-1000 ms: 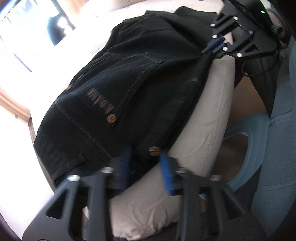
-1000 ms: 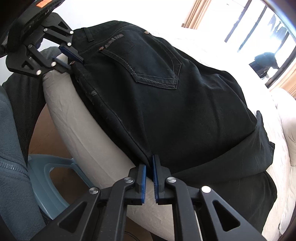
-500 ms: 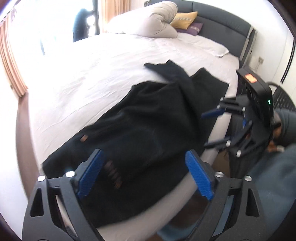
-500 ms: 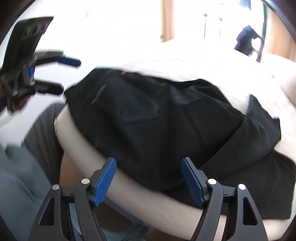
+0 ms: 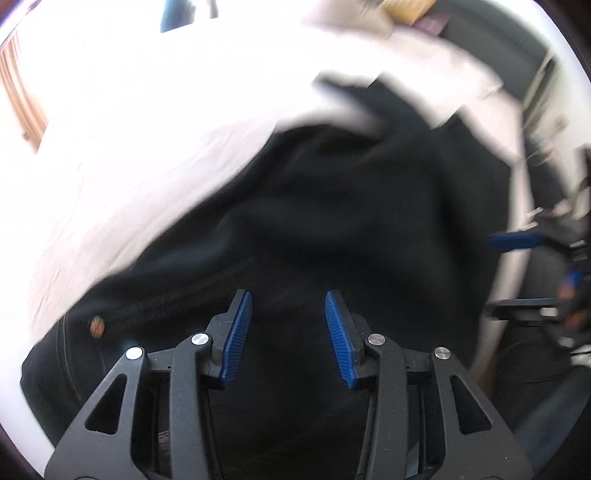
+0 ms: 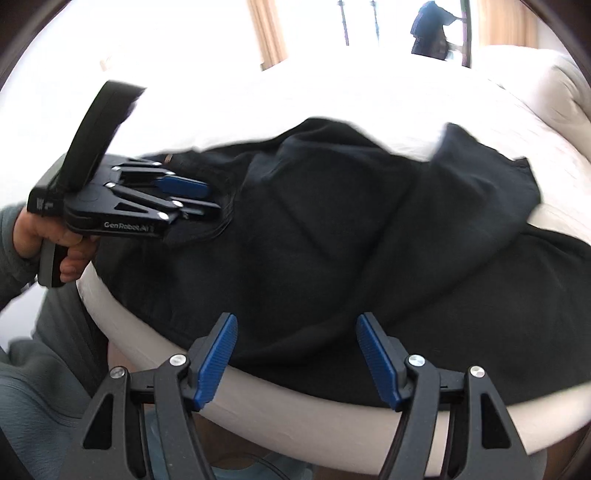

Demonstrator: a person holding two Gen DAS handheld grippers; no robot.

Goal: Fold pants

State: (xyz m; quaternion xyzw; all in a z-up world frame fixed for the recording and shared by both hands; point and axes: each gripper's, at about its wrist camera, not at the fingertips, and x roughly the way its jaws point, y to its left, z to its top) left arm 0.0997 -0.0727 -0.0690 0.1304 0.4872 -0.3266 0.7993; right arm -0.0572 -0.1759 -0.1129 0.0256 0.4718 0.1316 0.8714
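Note:
Black pants [image 5: 332, 221] lie across the near edge of a white bed [image 5: 129, 129], also seen in the right wrist view [image 6: 314, 240]. My left gripper [image 5: 288, 306] is open and empty, low over the waistband end, next to a copper button [image 5: 96, 326]; it also shows in the right wrist view [image 6: 205, 201], over the pants' left end. My right gripper [image 6: 297, 328] is open and empty, just above the near edge of the pants at the mattress side; it shows blurred in the left wrist view [image 5: 517, 273].
The white mattress edge [image 6: 295, 413] curves below the pants. Pillows [image 6: 546, 88] lie at the far right of the bed. A curtained window [image 6: 266, 33] is behind. My grey sleeve [image 6: 37, 387] is at the lower left.
Both grippers let go of the pants' edge and opened. The left gripper has since dropped back low over the waistband and narrowed somewhat. The pants now lie flat.

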